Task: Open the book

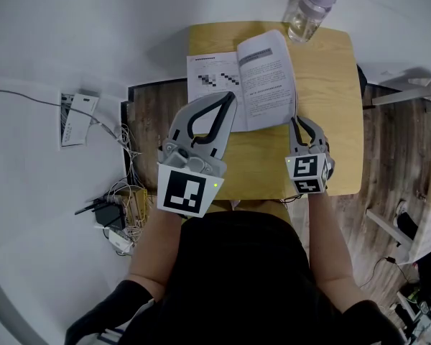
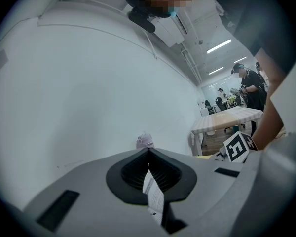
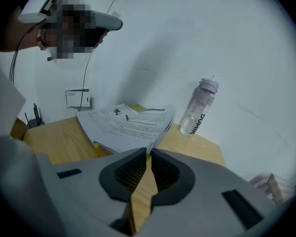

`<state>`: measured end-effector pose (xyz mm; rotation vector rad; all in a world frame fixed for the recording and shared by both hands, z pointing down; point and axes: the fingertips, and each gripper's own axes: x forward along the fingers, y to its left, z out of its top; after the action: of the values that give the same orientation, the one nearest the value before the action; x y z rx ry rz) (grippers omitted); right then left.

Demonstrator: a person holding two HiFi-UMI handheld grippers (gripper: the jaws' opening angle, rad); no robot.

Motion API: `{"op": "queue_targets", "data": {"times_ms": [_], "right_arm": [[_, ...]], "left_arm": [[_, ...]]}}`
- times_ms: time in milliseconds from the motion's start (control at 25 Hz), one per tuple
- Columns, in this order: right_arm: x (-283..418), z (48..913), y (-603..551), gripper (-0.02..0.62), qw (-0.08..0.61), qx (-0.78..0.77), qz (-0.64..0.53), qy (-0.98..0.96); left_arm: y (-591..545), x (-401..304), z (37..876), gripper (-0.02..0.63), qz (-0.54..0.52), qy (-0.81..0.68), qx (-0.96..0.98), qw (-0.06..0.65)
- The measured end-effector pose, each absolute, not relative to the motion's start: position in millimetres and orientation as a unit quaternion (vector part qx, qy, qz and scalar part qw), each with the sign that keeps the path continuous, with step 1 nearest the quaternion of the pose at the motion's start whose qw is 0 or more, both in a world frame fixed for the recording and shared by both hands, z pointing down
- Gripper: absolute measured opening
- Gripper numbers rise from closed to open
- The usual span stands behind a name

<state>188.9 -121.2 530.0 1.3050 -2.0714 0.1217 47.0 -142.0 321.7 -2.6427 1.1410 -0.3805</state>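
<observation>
The book [image 1: 223,77] lies open on the small wooden table [image 1: 330,121], its left page flat and its right pages arched up. My right gripper [image 1: 296,121] is at the lower right corner of those pages. In the right gripper view the fanned page edges [image 3: 160,127] run down into its tips [image 3: 148,152], which pinch them along with a yellow-green sliver of cover. My left gripper [image 1: 230,100] hovers higher, over the spine, with its jaws shut. In the left gripper view [image 2: 148,152] printed paper shows through the slit below the tips.
A clear water bottle [image 1: 310,7] with a lilac cap stands at the table's far edge, behind the book [image 3: 197,110]. Cables and a power strip [image 1: 111,214] lie on the floor at the left. White furniture [image 1: 416,121] stands at the right.
</observation>
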Motion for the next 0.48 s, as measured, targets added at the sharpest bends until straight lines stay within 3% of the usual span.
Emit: {"op": "queue_targets", "data": {"times_ms": [480], "right_arm": [[203.5,570.6,-118.1,0.046,0.356,0.499,0.114,-0.782]], "left_arm": [[-147.5,40.7,328.1,0.011,-0.137,0.402,-0.899,0.109]]}}
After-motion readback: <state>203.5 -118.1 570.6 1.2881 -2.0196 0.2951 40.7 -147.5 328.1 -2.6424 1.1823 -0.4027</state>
